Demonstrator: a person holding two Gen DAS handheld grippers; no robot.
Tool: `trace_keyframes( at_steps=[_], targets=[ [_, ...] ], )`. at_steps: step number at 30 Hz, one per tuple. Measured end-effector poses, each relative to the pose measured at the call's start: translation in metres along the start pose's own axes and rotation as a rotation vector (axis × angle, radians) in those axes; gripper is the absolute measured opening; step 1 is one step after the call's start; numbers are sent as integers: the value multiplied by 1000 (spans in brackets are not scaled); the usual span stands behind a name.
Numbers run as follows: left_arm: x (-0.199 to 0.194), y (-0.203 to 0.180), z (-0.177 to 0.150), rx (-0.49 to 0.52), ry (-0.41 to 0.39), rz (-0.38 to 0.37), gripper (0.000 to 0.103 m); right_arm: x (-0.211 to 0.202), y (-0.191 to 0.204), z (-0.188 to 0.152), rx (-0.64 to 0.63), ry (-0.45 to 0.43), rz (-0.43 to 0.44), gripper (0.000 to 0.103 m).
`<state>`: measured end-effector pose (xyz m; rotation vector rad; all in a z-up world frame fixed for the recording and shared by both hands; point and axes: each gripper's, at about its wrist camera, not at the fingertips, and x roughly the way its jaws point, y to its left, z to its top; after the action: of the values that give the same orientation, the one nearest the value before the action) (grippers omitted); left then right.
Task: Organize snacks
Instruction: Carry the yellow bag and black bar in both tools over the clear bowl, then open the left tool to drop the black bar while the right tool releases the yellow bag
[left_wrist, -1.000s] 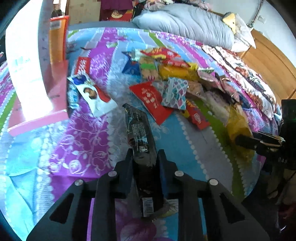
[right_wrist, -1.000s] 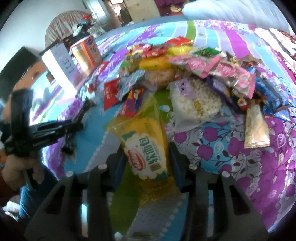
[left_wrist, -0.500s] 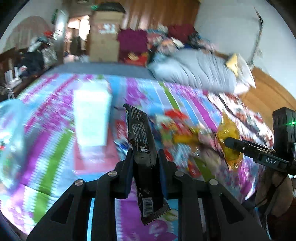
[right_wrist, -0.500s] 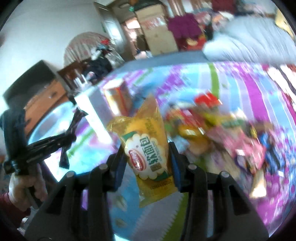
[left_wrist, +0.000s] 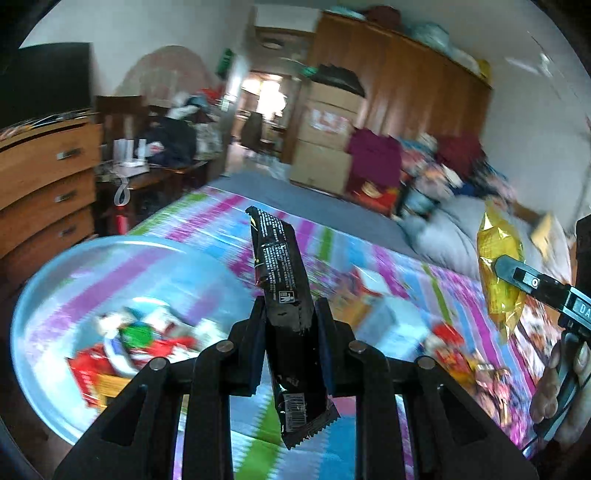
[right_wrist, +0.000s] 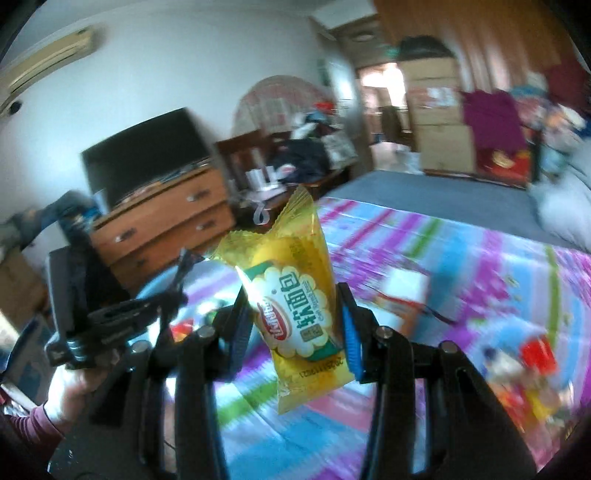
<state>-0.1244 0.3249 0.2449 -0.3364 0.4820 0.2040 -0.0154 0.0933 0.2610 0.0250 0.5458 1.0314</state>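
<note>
**Two snack packets held above the bed**

Left wrist view: the left tongs (left_wrist: 290, 321) grip a black snack bar wrapper (left_wrist: 286, 295), upright, over the striped bedspread (left_wrist: 332, 251). A blue bowl (left_wrist: 48, 295) holding blurred snacks lies lower left. The right tongs (left_wrist: 517, 275) grip a yellow packet (left_wrist: 498, 258) at right.

Right wrist view: the right tongs (right_wrist: 295, 325) clamp the yellow soft-bread packet (right_wrist: 299, 306), upright above the bedspread (right_wrist: 461, 258). The left tongs (right_wrist: 173, 295) carry the black wrapper (right_wrist: 181, 273) at left.

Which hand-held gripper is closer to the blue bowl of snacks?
Left. The left hand-held gripper holds the black wrapper beside the blue bowl; the right hand-held gripper is farther right.
</note>
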Motion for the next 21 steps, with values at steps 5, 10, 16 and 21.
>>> trace_keyframes(
  at_steps=[5,10,16,21],
  targets=[
    [-4,65,12,-65,-19,75,25,63,45,18,-24,81,98,44],
    [2,114,10,-129,-2,128,25,124,81,21,-60,182,133,44],
    [15,140,2,-182,25,151,24,154,98,13,-66,243,153,44],
    [20,140,-2,-184,36,153,24,168,108,10,-69,269,157,44]
  ],
)
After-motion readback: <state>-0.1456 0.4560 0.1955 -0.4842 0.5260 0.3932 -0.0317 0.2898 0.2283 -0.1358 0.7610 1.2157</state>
